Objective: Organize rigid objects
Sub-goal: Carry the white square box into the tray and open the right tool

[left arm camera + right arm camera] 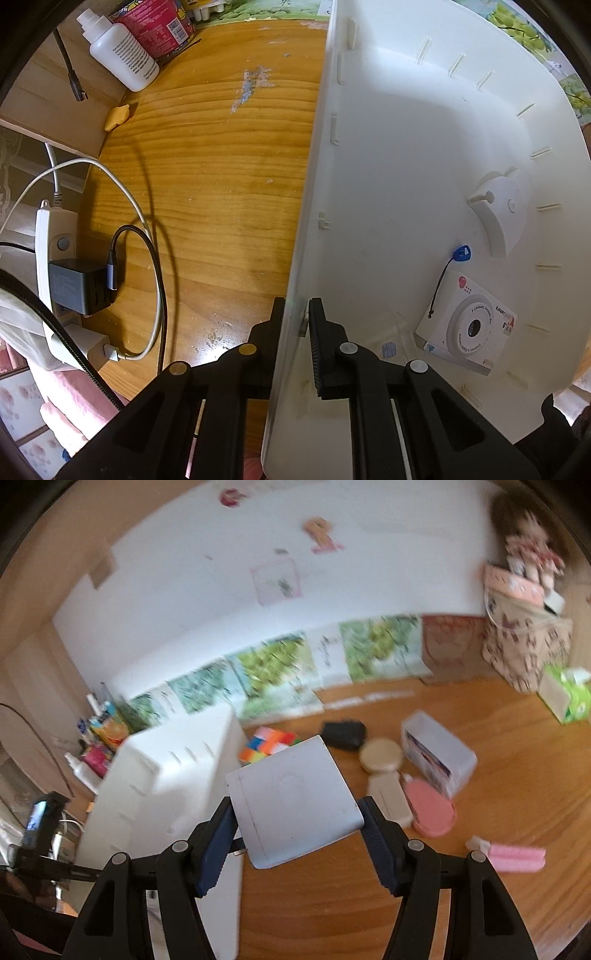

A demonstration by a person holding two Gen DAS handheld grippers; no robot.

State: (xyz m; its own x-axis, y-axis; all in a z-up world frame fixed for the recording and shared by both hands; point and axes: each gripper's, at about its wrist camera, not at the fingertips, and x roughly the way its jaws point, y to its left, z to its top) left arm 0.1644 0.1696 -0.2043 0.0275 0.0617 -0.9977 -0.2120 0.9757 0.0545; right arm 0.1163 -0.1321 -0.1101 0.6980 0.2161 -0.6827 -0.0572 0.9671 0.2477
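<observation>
In the left wrist view my left gripper point(295, 314) points straight down, shut on the near wall of a big white plastic bin point(406, 155). One finger is outside the wall and one inside. A small white toy camera point(467, 323) with a blue-tagged strap lies on the bin's floor. In the right wrist view my right gripper point(295, 812) is shut on a flat white rectangular box point(295, 801), held above the wooden table beside the white bin point(166, 794). Beyond it on the table lie a colourful cube point(267, 744), a black case point(343, 734), a round gold tin point(380, 755) and a pink round case point(430, 810).
Left of the bin, a power strip point(51, 280) with a black charger point(79, 288) and looping cables sits at the table edge. A white bottle point(118, 51) and red cup point(155, 22) stand at the back. A clear box point(437, 758), pink tube point(517, 856) and tissue box point(565, 698) are at right.
</observation>
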